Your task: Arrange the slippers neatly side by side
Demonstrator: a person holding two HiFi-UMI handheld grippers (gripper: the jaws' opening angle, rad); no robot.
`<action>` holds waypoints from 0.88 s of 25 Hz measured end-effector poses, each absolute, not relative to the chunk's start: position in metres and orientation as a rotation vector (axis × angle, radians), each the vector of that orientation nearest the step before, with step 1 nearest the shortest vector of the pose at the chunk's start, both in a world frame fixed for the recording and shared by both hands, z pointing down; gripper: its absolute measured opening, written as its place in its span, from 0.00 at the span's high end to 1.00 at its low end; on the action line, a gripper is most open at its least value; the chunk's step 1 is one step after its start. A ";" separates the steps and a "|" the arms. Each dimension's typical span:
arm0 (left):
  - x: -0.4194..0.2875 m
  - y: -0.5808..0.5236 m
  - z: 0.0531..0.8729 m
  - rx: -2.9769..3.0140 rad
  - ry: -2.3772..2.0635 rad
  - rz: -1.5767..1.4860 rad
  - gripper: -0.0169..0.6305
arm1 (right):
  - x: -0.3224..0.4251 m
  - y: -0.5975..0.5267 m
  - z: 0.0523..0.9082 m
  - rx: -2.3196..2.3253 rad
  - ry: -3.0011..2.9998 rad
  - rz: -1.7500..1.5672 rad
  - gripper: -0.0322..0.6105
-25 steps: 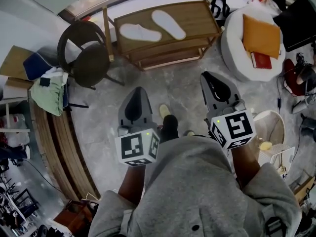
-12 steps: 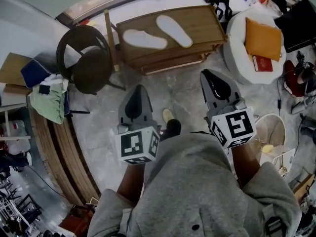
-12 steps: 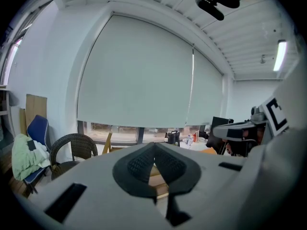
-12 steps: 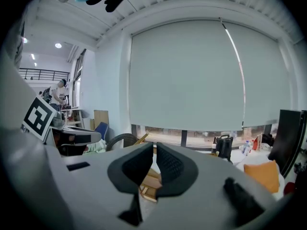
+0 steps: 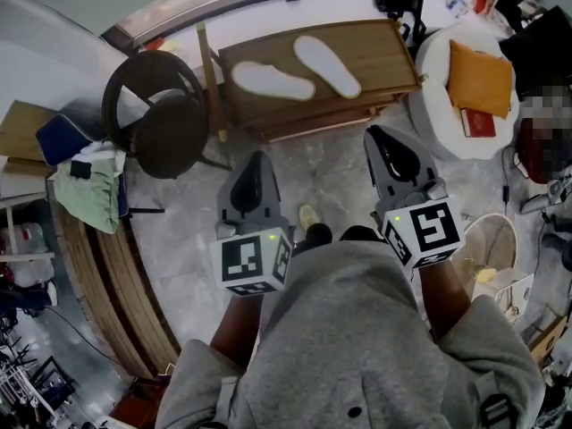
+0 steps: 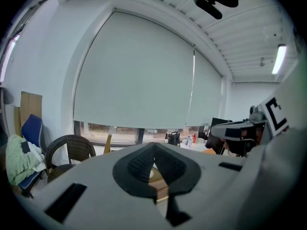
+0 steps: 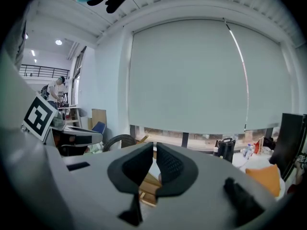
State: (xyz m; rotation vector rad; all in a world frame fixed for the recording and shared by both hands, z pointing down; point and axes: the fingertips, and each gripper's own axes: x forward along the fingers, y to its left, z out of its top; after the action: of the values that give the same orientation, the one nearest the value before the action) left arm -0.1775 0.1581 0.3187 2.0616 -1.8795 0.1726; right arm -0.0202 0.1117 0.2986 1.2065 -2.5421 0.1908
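Tongs shut and empty, pointed at the slippers on the far desk

I hold my left tongs (image 5: 259,159) and right tongs (image 5: 377,134) pinched closed with nothing between them, low over the floor (image 5: 331,172) and well short of the wooden desk (image 5: 384,56); I judge this is only the approach. On the desk top lie the left slipper (image 5: 273,80) and the right slipper (image 5: 327,65), near each other but splayed, not side by side. Far right, a round white seat (image 5: 429,70) cradles an orange cushion (image 5: 481,79) and a red book (image 5: 476,123).
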 end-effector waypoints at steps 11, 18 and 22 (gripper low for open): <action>-0.187 0.154 0.321 2.065 -1.866 0.154 0.95 | -0.034 0.105 0.299 1.192 -2.537 0.157 0.89; -0.180 0.149 0.318 2.070 -1.863 0.152 0.95 | -0.030 0.098 0.296 1.186 -2.543 0.145 0.89; -0.178 0.139 0.319 2.068 -1.879 0.155 0.95 | -0.027 0.085 0.300 1.184 -2.551 0.142 0.89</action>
State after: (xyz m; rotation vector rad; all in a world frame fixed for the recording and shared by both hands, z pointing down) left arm -0.1783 0.1389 0.3191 2.0683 -1.8792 0.1551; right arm -0.0269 0.0847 0.2999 1.1839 -2.5507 0.1425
